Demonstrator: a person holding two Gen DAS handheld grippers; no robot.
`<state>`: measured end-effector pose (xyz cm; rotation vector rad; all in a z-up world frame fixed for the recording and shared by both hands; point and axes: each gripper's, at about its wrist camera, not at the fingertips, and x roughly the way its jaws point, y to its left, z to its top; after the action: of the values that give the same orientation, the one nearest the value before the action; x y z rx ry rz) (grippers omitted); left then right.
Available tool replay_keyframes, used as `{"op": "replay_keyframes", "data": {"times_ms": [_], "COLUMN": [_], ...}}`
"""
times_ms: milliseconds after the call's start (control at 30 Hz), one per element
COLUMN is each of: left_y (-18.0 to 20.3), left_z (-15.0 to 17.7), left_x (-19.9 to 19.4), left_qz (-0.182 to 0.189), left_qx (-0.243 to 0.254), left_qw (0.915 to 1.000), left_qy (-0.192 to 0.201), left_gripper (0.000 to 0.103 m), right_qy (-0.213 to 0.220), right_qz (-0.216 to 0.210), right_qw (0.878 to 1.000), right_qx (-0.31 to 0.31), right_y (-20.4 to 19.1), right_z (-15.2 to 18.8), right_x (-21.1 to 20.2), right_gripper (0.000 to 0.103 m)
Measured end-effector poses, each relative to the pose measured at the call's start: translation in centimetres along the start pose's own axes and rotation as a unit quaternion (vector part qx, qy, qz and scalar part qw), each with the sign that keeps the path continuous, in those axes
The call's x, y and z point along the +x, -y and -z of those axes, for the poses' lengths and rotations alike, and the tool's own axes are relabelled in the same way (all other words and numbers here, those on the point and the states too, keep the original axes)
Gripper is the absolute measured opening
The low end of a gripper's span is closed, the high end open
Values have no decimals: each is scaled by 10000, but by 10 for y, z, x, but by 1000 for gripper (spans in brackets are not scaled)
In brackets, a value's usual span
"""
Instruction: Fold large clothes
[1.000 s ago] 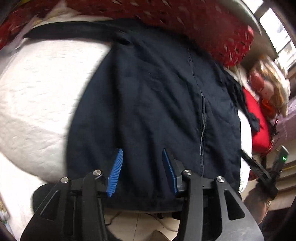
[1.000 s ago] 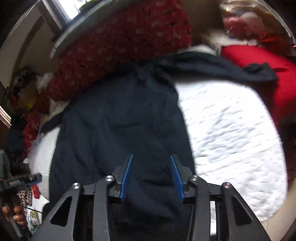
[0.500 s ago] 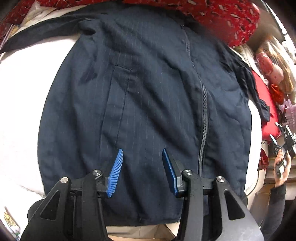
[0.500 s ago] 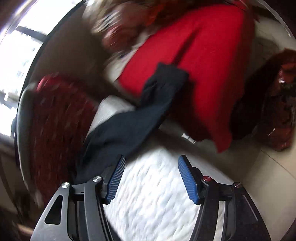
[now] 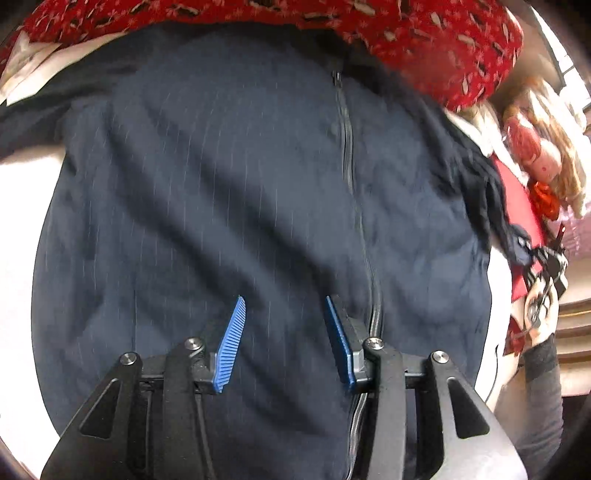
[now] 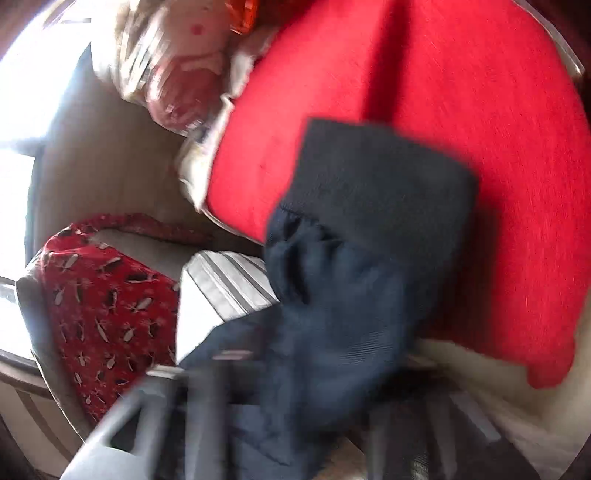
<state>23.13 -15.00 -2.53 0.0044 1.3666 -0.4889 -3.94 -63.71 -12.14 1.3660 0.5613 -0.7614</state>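
Note:
A dark navy zip jacket (image 5: 240, 192) lies spread flat on a white bed, zipper (image 5: 351, 166) running up its middle. My left gripper (image 5: 284, 325) hovers open over the jacket's lower front, blue pads just left of the zipper, holding nothing. In the left wrist view my right gripper (image 5: 543, 258) is at the end of the jacket's right sleeve (image 5: 491, 199). In the right wrist view that sleeve (image 6: 340, 295) and its ribbed cuff (image 6: 380, 181) drape over my blurred gripper, hiding its fingers; I cannot tell if it is shut.
A red patterned blanket (image 5: 406, 33) lies along the far edge of the bed. A red cushion (image 6: 424, 103) and a doll (image 5: 543, 155) sit at the right side. White quilted bedding (image 5: 22, 221) shows on the left.
My left gripper has moved closer over the jacket. My right gripper has swung onto the sleeve end, and the sleeve now covers its fingers.

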Motion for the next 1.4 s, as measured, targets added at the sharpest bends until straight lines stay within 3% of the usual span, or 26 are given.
{"op": "replay_keyframes", "data": {"times_ms": [67,167,300,467,633,867,1033,1267,1300,1333,1400], "left_y": [-6,-15,-28,-38,-51,-85,-111,-146,-150,-153,-155], "left_z": [-13,-33,-49,-54,-53,-59,-67,-74,-75,-76,-77], "left_x": [-3,-3,2,12,6,-3,-5,-14,-14,-14,-15], "left_qz": [134,52,17,363,558,669,804,1138,1172,1221,1281], "left_qx": [-114,-222,-316,-513,-451,-829,-1190,-1530,-1556,-1579,-1565], "left_qw": [9997,9991,9982,9973,9970,9934,9880,9767,9761,9755,9751], "left_qy": [152,355,505,379,281,430,568,987,959,927,913], "left_gripper": [43,43,43,43,43,43,43,43,43,43,43], "right_qy": [345,885,954,592,-119,-1273,-1928,-2456,-2497,-2650,-2919], "right_qz": [292,359,419,-130,-757,-1178,-1131,-895,-834,-724,-493], "right_qw": [9986,9950,9913,9845,9687,9293,8961,8464,8420,8327,8202], "right_qx": [-261,-289,-807,-1648,-2359,-3261,-3834,-4640,-4708,-4808,-4896], "right_y": [-20,-36,-81,-160,-241,-322,-354,-371,-372,-370,-360], "right_z": [-12,-23,-13,31,98,230,331,444,453,468,484], "right_x": [-7,-37,-54,-52,-23,37,83,130,136,145,154], "right_gripper": [2,2,2,2,2,5,6,9,16,32,48]}}
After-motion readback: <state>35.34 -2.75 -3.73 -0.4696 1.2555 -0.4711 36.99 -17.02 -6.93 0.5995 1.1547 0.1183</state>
